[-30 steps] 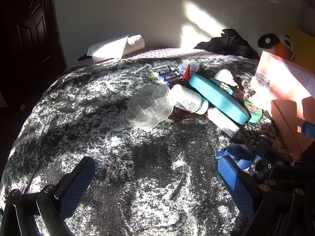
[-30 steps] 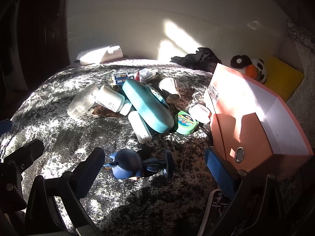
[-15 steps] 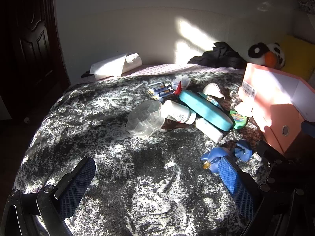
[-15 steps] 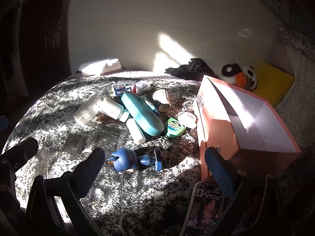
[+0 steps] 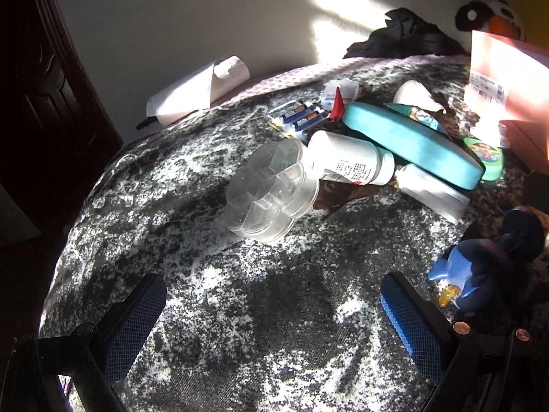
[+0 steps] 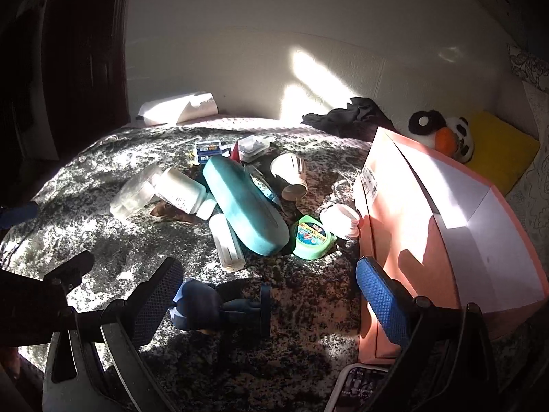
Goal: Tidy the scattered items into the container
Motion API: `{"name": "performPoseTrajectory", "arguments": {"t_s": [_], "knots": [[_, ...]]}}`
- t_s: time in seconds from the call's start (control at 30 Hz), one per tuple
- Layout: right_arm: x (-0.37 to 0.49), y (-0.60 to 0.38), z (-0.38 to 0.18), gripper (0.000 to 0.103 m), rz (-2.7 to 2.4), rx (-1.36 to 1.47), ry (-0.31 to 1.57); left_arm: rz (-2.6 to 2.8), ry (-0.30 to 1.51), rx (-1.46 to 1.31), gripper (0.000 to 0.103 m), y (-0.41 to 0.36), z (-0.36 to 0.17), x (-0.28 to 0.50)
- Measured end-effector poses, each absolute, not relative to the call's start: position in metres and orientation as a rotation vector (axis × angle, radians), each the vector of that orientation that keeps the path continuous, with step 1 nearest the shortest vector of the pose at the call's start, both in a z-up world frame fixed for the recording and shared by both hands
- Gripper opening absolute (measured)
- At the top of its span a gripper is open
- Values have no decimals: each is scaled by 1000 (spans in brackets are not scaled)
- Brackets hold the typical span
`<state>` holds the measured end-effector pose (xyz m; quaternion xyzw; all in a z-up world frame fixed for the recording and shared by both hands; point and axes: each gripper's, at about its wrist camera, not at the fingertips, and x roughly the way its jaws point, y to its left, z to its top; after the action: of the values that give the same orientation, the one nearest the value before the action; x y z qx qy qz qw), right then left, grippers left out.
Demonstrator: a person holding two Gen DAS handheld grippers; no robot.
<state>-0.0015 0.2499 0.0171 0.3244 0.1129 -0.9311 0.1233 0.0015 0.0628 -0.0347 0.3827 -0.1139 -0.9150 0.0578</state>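
Scattered items lie on a dark mottled bedspread [image 5: 240,326]: a clear plastic jar [image 5: 269,192], a white pill bottle [image 5: 350,163], a teal case [image 5: 408,142], a green round tin [image 6: 312,237], a white tube [image 6: 226,242], a paper cup [image 6: 291,175], batteries [image 5: 298,118]. A blue penguin toy [image 6: 212,309] lies between the fingers of my open right gripper [image 6: 269,292], untouched. My left gripper [image 5: 271,312] is open and empty above bare bedspread. The pink open box [image 6: 446,219] stands at the right.
A phone [image 6: 360,388] lies by the box's near corner. A plush panda [image 6: 442,134], a yellow cushion [image 6: 501,147], dark clothing [image 6: 350,116] and a paper roll [image 6: 178,108] sit along the white headboard. A dark door [image 5: 41,103] is at the left.
Both grippers have dropped closer to the bed. The penguin toy now sits between the right gripper's fingers. Both jaws stay open.
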Motion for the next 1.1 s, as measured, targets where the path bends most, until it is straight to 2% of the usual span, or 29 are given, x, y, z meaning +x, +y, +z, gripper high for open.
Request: {"name": "performPoseTrajectory", "arguments": {"t_s": [0.1,0.13,0.27,0.37,0.43,0.5,0.73,0.77,0.8,0.87,0.97,1.1], "knots": [[-28,240,7,99,-2719,980,406,-2762,-349,1211,103,64,-52,-28],[-38,237,2,95,-2707,1001,413,-2755,-349,1229,102,66,-57,-38],[-75,222,-15,81,-2669,1075,449,-2746,-346,1302,89,70,-74,-71],[-98,212,-29,80,-2635,1128,494,-2745,-368,1300,87,72,-79,-89],[-109,207,-38,80,-2615,1152,509,-2750,-372,1277,81,67,-78,-98],[-119,201,-45,80,-2605,1159,527,-2754,-372,1251,61,60,-75,-108],[-140,195,-48,80,-2578,1151,485,-2837,-228,1213,53,33,-64,-129],[-142,196,-48,77,-2565,1164,457,-2840,-195,1202,48,27,-61,-128],[-145,199,-47,67,-2550,1180,411,-2838,-156,1193,44,20,-57,-127],[-145,201,-42,52,-2569,1170,380,-2829,-53,1183,30,3,-50,-123],[-146,203,-44,39,-2581,1186,400,-2812,124,1184,19,-23,-43,-116],[-148,206,-49,35,-2590,1218,434,-2800,200,1221,17,-35,-48,-114]]}}
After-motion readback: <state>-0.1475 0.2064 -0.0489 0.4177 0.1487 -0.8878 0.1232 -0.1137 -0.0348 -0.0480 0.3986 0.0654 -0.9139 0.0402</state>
